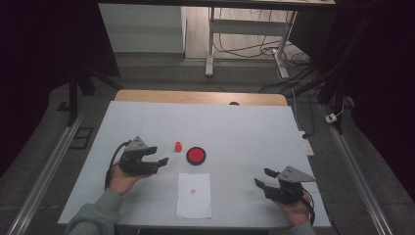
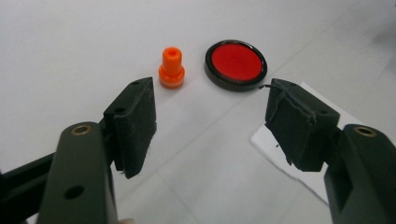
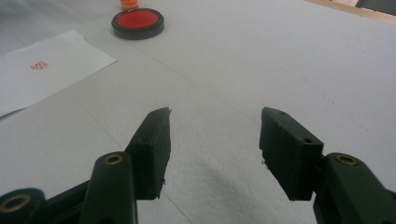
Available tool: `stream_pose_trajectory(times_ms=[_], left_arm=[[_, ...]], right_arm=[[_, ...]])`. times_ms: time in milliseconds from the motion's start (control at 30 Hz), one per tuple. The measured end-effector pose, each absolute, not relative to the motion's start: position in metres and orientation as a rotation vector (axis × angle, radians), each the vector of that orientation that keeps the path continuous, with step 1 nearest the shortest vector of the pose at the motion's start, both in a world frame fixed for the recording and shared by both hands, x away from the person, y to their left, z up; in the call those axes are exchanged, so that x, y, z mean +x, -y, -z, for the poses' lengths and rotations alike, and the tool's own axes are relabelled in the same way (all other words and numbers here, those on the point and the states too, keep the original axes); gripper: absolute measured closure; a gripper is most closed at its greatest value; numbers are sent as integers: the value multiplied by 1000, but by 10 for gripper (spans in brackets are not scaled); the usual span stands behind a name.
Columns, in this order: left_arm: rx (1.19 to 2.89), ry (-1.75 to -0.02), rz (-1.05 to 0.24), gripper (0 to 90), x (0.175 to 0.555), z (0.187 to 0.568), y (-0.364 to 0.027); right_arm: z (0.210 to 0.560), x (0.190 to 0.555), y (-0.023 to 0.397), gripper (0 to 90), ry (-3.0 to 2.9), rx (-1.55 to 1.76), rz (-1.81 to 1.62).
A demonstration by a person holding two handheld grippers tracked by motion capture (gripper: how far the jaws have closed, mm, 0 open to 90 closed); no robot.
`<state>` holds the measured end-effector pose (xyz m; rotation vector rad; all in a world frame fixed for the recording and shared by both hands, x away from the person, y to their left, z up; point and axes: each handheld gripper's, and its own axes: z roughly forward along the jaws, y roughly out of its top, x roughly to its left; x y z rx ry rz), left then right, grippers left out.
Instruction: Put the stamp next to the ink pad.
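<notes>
Left tool (image 2: 210,126) is hovering wide and empty over the bench (image 2: 70,46); orange stamp (image 2: 171,67) is standing at eleven o'clock, just beside the red ink pad (image 2: 236,63).

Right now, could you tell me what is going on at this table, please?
A person works with a gripper in each hand on a white-covered table. The left gripper is open and empty, just short of a small orange stamp standing upright beside a round red ink pad. A sheet of paper nearer the person already bears a red mark. The right gripper is open, empty and off to the side.
</notes>
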<state>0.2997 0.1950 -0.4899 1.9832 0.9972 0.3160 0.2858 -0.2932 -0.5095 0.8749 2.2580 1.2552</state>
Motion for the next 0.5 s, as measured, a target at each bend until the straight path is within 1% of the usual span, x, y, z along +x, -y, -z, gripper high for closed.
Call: stream_pose_trajectory(times_ms=[300, 500], left_arm=[[1953, -995, -322, 333, 259, 496, -222], [1989, -983, -338, 330, 246, 501, -227]], right_arm=[[510, 288, 294, 411, -2271, 868, -1234], [510, 290, 296, 410, -2269, 868, -1217]])
